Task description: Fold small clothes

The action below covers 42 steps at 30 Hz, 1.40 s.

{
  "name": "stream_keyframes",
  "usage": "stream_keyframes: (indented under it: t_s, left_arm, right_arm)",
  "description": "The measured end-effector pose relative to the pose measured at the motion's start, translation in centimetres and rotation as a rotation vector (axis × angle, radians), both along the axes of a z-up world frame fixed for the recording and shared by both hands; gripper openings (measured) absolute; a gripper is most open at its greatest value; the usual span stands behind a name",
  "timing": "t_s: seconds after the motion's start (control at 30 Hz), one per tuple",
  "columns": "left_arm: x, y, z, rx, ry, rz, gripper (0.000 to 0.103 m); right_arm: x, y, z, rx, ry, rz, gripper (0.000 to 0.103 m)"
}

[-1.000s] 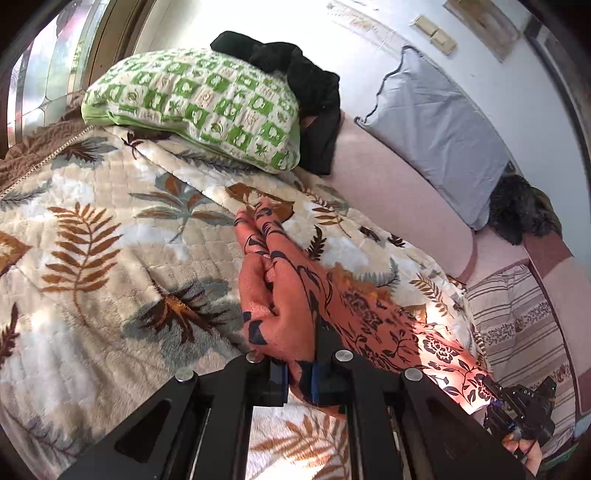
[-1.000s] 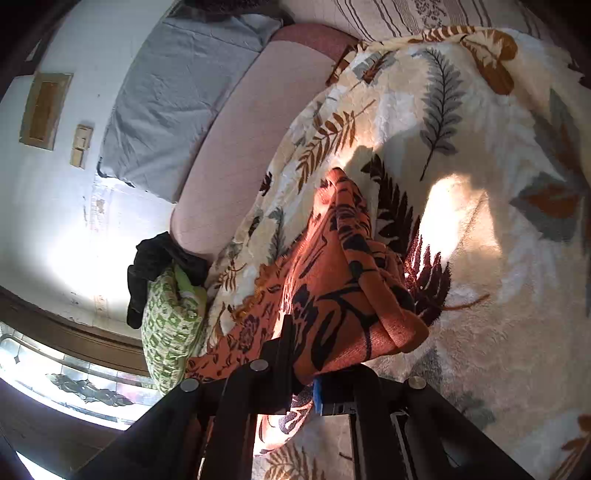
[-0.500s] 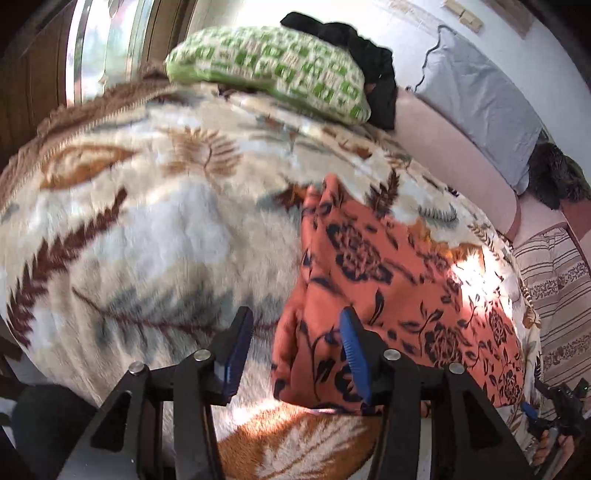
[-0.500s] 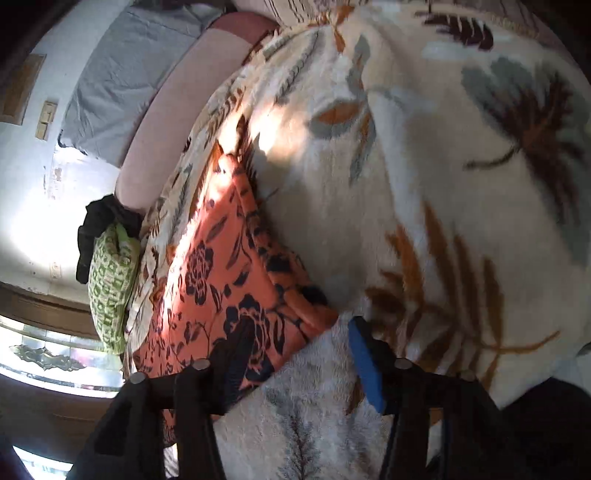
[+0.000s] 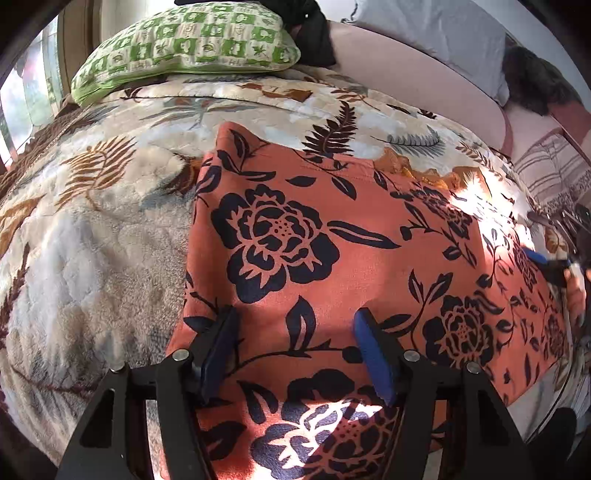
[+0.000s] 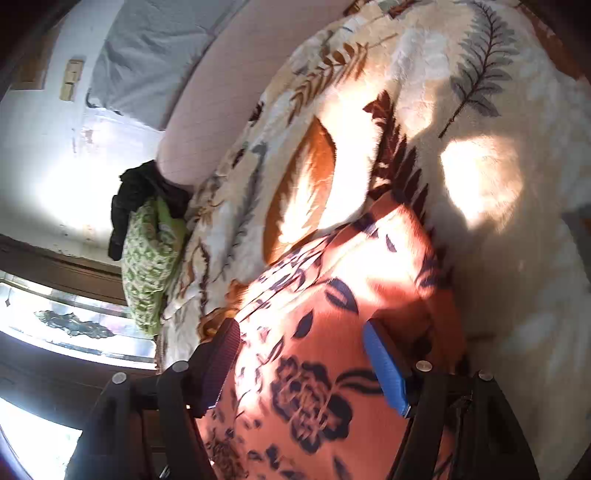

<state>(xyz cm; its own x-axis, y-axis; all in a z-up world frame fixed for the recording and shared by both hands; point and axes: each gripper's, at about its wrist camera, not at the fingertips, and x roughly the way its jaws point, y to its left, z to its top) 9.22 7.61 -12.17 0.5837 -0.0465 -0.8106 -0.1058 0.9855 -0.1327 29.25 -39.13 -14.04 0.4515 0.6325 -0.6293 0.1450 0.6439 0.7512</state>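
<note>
Orange floral garment (image 5: 332, 240) lies spread flat on the leaf-print blanket (image 5: 92, 221) of the bed, presumably laid out smooth to prepare a fold. Left gripper (image 5: 295, 350) hovers over the near edge, fingers wide apart, holding nothing. Right gripper (image 6: 303, 362) hovers over the opposite end, fingers equally spread and empty. Green pillow (image 5: 184, 48) sits well apart.

One orange floral garment (image 5: 332, 236) lies on one leaf-print blanket (image 5: 92, 221). Two pillows show: one green-checked pillow (image 5: 192, 40) and one grey pillow (image 5: 436, 33). There is one black cloth bundle (image 5: 314, 33), and two grippers, the left gripper (image 5: 295, 347) and the right gripper (image 6: 301, 363).
</note>
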Motion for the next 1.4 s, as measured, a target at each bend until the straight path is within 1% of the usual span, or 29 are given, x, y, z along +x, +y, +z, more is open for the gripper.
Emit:
stream_keyframes:
  t_s: [0.03, 0.07, 0.1, 0.13, 0.2, 0.3, 0.4, 0.53, 0.67, 0.77, 0.8, 0.9, 1.03, 1.13, 1.33, 1.4]
  left_arm:
    - [-0.4, -0.5, 0.3, 0.047, -0.019, -0.024, 0.066]
    - [-0.6, -0.8, 0.5, 0.076, -0.014, -0.043, 0.066]
    - [-0.8, -0.8, 0.6, 0.079, -0.019, -0.051, 0.066]
    - [-1.0, -0.6, 0.6, 0.068, -0.023, -0.049, 0.066]
    - [-1.4, 0.1, 0.9, 0.029, -0.033, -0.039, 0.066]
    - [-2.2, 0.5, 1.4, 0.004, -0.047, -0.023, 0.066]
    - [-3.1, 0.8, 2.3, -0.007, -0.060, -0.018, 0.066]
    - [-4.8, 1.5, 3.7, -0.028, -0.099, 0.004, 0.067]
    - [-6.8, 2.0, 4.4, -0.038, -0.128, 0.018, 0.069]
    - [-7.7, 2.0, 4.2, -0.045, -0.114, 0.005, 0.069]
    - [-7.9, 1.9, 4.2, -0.046, -0.110, -0.002, 0.069]
    - [-8.3, 1.5, 4.2, -0.051, -0.109, -0.019, 0.069]
    - [-8.8, 1.0, 5.1, -0.059, -0.137, -0.033, 0.069]
    - [-9.1, 0.7, 5.8, -0.051, -0.162, -0.042, 0.069]
    - [-9.0, 0.4, 5.9, -0.078, -0.158, -0.046, 0.070]
    - [-9.3, 0.0, 6.1, -0.069, -0.171, -0.062, 0.070]
  right_arm:
    - [1.0, -0.5, -0.7, 0.033, -0.003, -0.028, 0.073]
    - [1.5, -0.9, -0.8, 0.067, -0.002, -0.072, 0.073]
    - [1.8, -0.9, -0.4, 0.075, -0.003, -0.085, 0.073]
    - [1.8, -0.7, 0.3, 0.064, -0.018, -0.071, 0.073]
    - [0.6, -0.3, 1.9, 0.010, -0.047, -0.061, 0.073]
    - [-3.9, 0.5, 4.3, -0.006, -0.117, -0.052, 0.073]
    - [-9.8, 2.0, 5.8, -0.018, -0.182, -0.049, 0.078]
    - [-15.9, 4.7, 5.7, -0.016, -0.200, -0.031, 0.078]
    - [-20.2, 6.8, 6.0, -0.056, -0.246, -0.010, 0.078]
    - [-21.9, 7.7, 6.0, -0.039, -0.241, 0.003, 0.078]
    - [-22.5, 7.7, 6.2, -0.047, -0.249, 0.001, 0.078]
    - [-23.9, 7.3, 7.0, -0.055, -0.268, -0.030, 0.078]
    - [-25.2, 6.7, 8.3, -0.067, -0.298, -0.052, 0.078]
    - [-25.8, 6.3, 8.9, -0.067, -0.308, -0.064, 0.079]
    - [-26.9, 5.4, 9.3, -0.068, -0.306, -0.079, 0.079]
    - [-27.3, 5.1, 9.4, -0.067, -0.305, -0.092, 0.079]
